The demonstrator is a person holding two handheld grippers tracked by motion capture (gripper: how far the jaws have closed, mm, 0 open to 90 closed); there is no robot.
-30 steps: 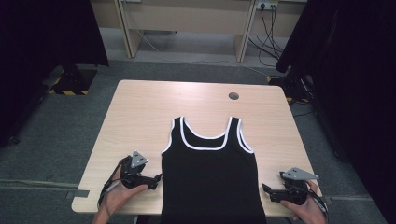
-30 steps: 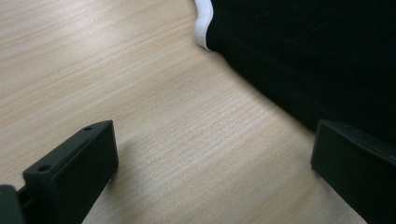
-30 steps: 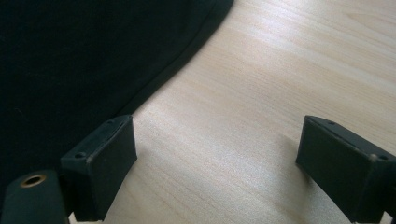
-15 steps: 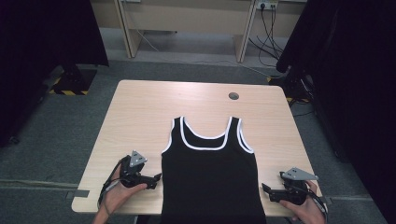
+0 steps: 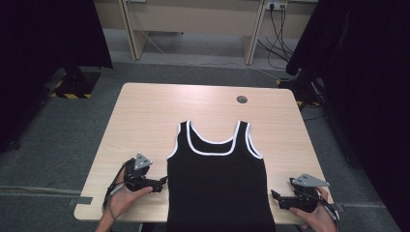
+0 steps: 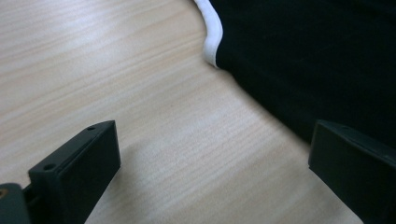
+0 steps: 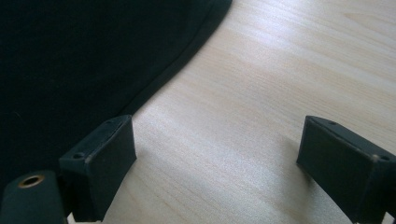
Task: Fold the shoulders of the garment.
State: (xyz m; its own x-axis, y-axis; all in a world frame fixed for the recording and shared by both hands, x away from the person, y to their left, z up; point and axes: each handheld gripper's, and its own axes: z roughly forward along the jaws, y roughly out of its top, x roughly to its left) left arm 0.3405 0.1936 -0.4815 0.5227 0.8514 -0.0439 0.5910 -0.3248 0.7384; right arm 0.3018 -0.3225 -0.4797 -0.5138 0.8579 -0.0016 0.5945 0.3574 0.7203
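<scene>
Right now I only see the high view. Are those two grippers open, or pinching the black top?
Observer: The left gripper is open; its jaws stand wide apart over bare table.
Operator: And the other?
Observer: The right gripper is open too, with only wood between its jaws.
Operator: Is the tank top near them?
Observer: The tank top has its black side edge just beyond one jaw of the right gripper.

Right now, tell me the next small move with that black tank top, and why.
Probably slide each hand-held gripper inward to the tank top side edges. The left hand-held gripper and right hand-held gripper both stand open over bare table, with the fabric edge just beside one jaw and nothing yet gripped.
</scene>
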